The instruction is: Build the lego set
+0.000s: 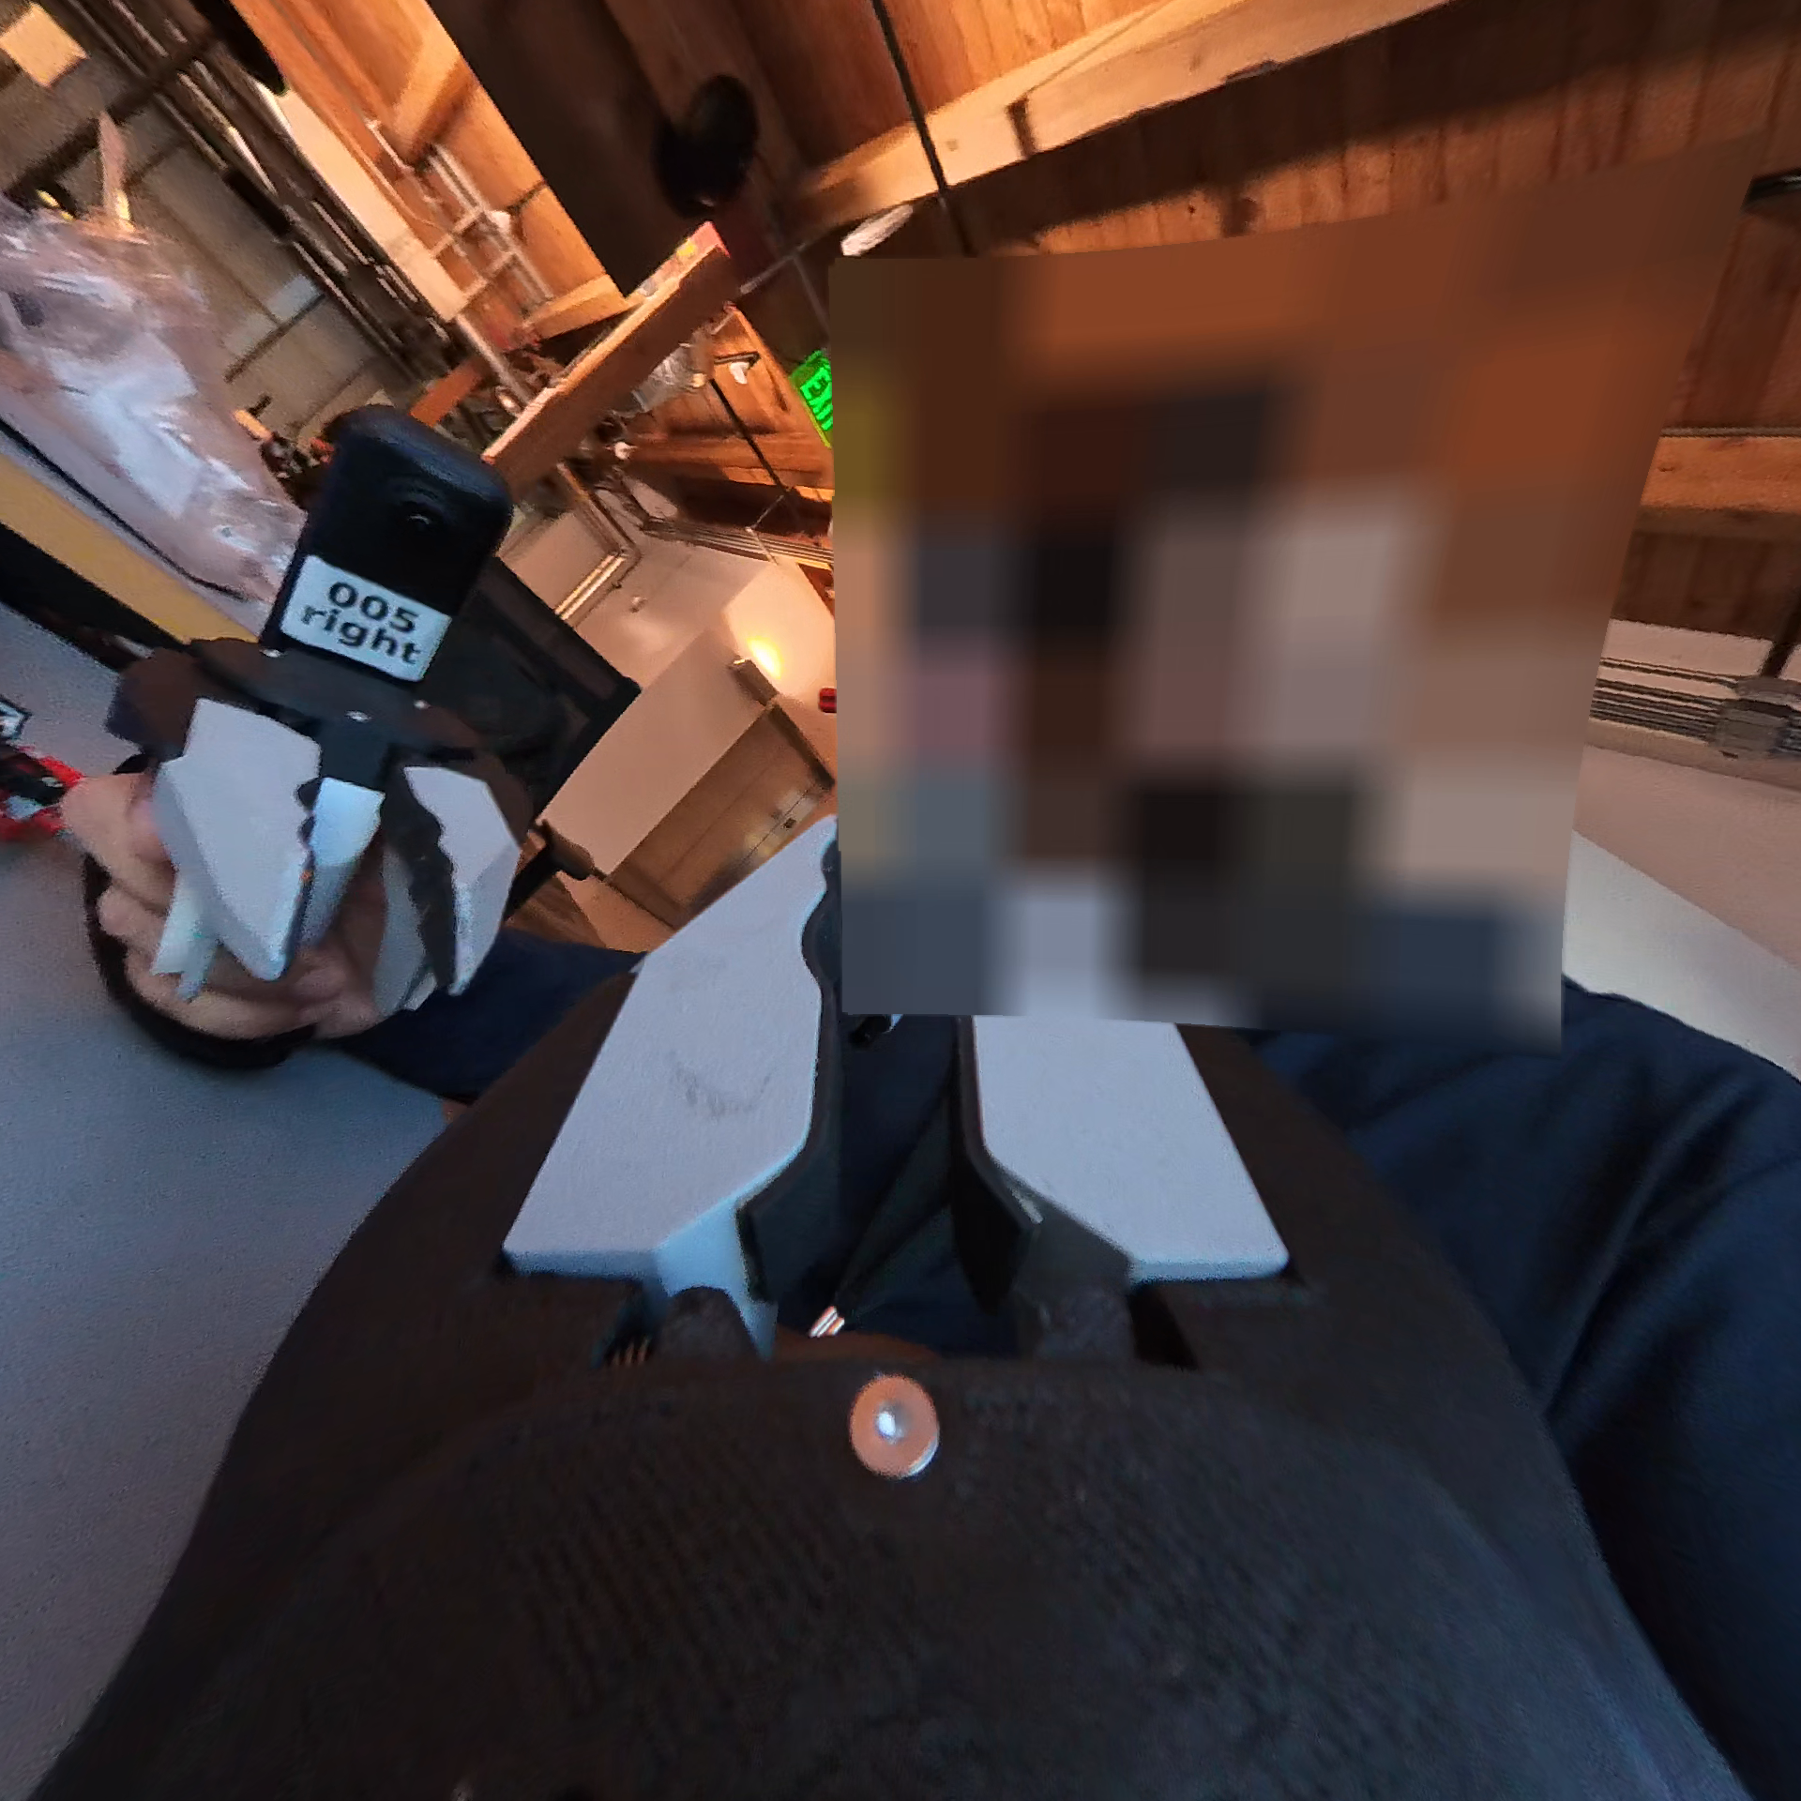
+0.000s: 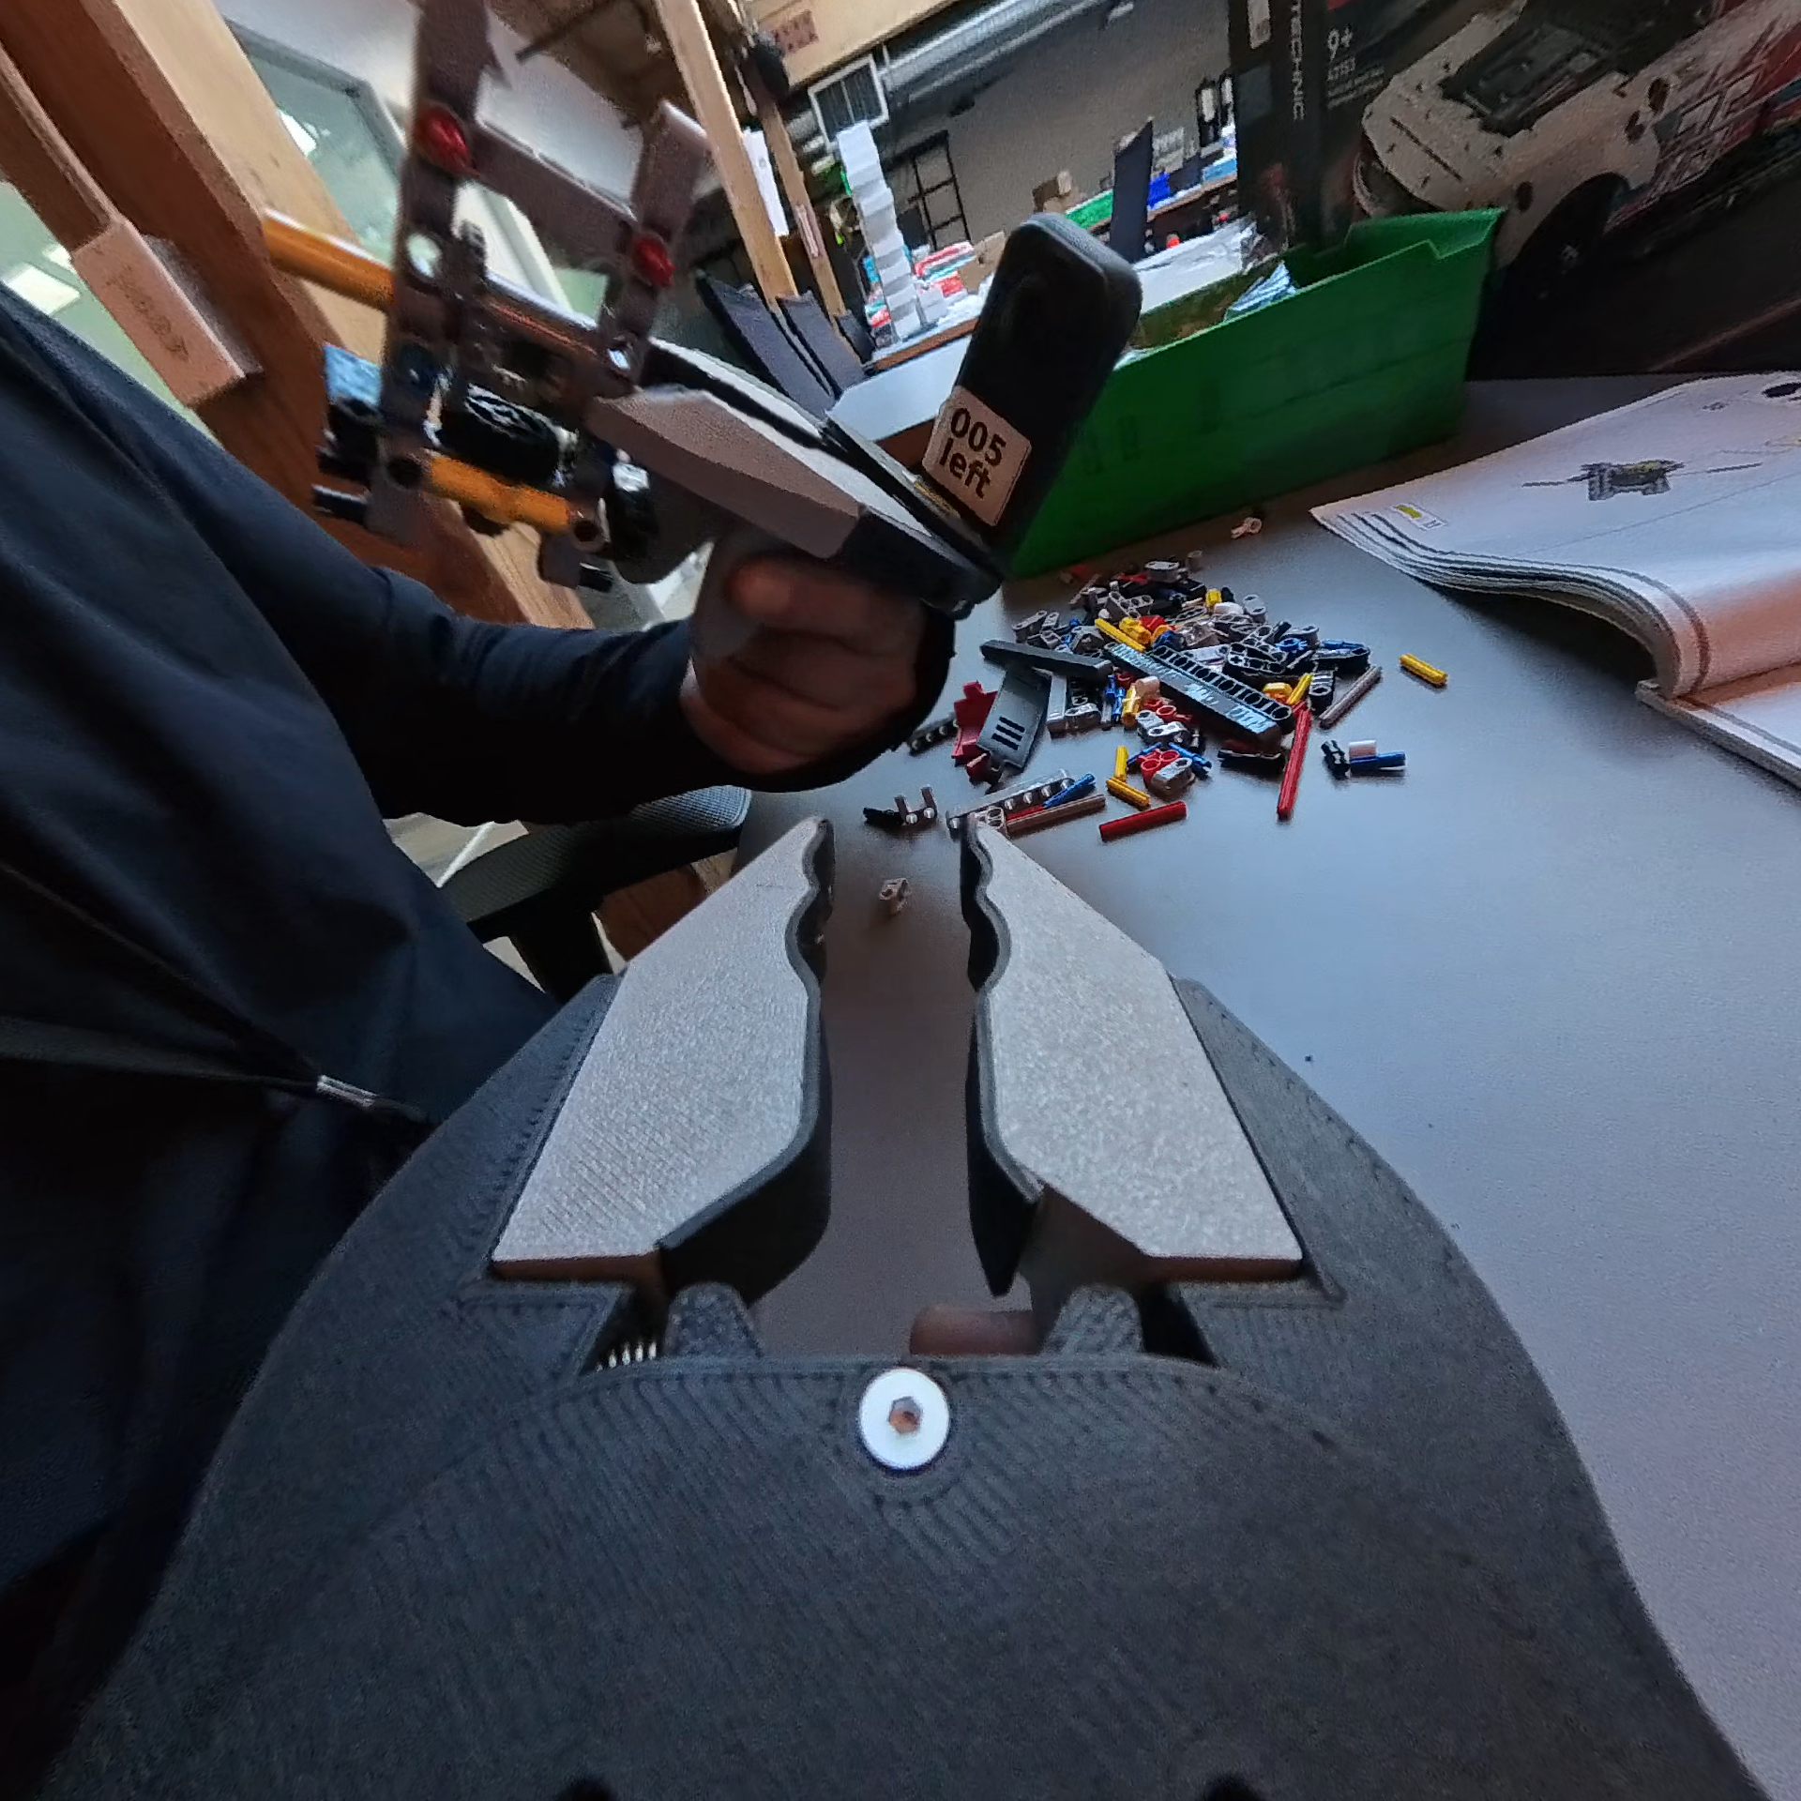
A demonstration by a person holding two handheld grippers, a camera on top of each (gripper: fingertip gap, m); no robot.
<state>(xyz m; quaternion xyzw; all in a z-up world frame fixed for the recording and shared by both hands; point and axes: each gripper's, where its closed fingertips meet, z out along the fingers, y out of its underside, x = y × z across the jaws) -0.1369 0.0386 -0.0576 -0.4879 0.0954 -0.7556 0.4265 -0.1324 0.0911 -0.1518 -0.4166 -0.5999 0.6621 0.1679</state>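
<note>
In the right wrist view my left gripper is raised at the upper left, in a person's hand. It is shut on a grey brick-built frame with red pins, black gears and an orange axle. In the left wrist view a mosaic patch hides its fingertips and the frame; only the fingers show. My right gripper is open and empty, low over the grey table. A small tan piece lies on the table between its fingers, untouched. The right gripper also shows in the left wrist view, jaws apart.
A pile of loose coloured building pieces lies on the table beyond my right gripper. A green bin stands behind it, an open booklet at the right, a printed box at the back. The person's dark sleeve fills the left. One gripper's finger ends stand about 11 cm off the other's.
</note>
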